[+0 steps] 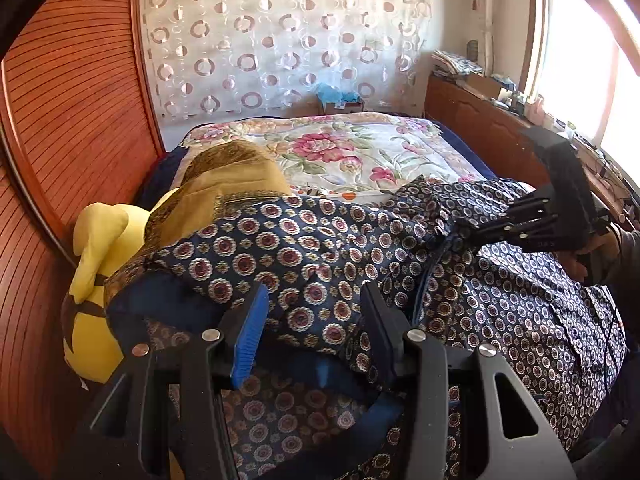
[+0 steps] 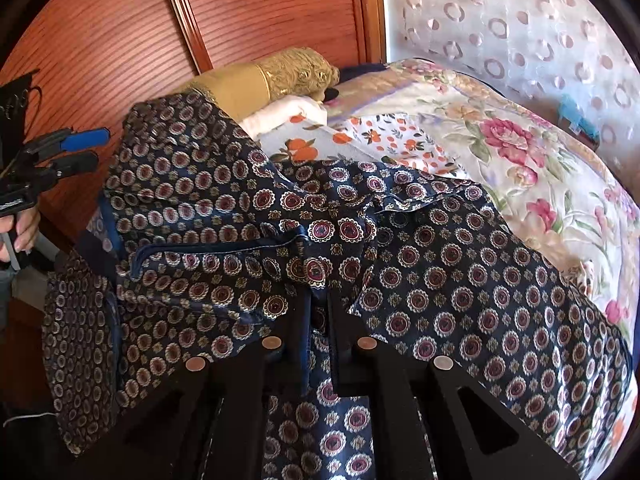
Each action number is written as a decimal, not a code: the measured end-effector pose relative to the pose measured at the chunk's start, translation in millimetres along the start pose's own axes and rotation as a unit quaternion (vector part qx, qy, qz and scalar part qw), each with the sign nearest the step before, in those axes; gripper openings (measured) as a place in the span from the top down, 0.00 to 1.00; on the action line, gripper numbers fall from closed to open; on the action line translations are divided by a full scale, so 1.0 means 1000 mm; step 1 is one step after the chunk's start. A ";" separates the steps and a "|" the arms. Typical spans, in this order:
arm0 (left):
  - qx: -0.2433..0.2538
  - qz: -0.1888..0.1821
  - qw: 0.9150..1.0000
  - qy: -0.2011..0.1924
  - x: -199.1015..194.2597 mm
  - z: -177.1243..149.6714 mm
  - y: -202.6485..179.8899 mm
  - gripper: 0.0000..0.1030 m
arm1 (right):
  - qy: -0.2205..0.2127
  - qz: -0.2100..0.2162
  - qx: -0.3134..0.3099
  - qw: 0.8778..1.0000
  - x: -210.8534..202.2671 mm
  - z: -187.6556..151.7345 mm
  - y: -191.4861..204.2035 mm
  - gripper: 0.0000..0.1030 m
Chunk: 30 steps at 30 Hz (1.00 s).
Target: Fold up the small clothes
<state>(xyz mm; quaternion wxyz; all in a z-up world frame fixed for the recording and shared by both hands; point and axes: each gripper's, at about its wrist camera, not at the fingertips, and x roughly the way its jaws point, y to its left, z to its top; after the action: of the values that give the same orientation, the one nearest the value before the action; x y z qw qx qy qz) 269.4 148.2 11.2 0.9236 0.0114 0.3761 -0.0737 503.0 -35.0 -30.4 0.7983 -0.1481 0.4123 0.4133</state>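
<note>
A navy garment (image 1: 304,248) with round maroon-and-cream medallions and blue trim lies rumpled across the near end of the bed. My right gripper (image 2: 318,300) is shut on a blue-trimmed fold of this garment (image 2: 440,264), with the cloth bunching up around its fingers. In the left wrist view the right gripper (image 1: 464,226) comes in from the right, its tips pinching the fabric. My left gripper (image 1: 316,312) stands open, its blue pad and black finger apart above the garment's left part. From the right wrist view the left gripper (image 2: 86,152) has nothing between its fingers.
A yellow plush toy (image 1: 100,280) and a golden pillow (image 1: 236,176) lie by the wooden headboard (image 1: 72,100). A floral quilt (image 2: 520,152) covers the bed beyond, with an orange-printed white cloth (image 2: 320,136) on it. A cluttered wooden cabinet (image 1: 480,120) runs under the window.
</note>
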 end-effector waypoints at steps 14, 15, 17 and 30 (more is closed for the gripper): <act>-0.007 0.016 1.000 0.015 0.014 -0.009 0.001 0.53 | -0.089 -0.004 0.033 0.995 -0.009 0.033 0.000 0.82; -0.008 0.016 1.000 0.016 0.015 -0.009 0.001 0.53 | -0.080 -0.011 0.042 0.996 0.001 0.037 0.002 0.82; -0.010 0.015 1.000 0.016 0.016 -0.009 0.001 0.53 | -0.045 0.014 0.055 0.997 0.026 0.050 0.002 0.82; -0.011 0.003 1.000 0.019 0.018 -0.012 -0.001 0.53 | 0.036 -0.003 -0.018 0.999 0.077 0.047 0.010 0.57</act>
<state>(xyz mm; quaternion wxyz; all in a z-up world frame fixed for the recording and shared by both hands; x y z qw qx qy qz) 273.2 146.0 -9.8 0.9167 0.0039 0.3940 -0.0664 545.0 39.7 -61.0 0.7814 -0.1785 0.4327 0.4126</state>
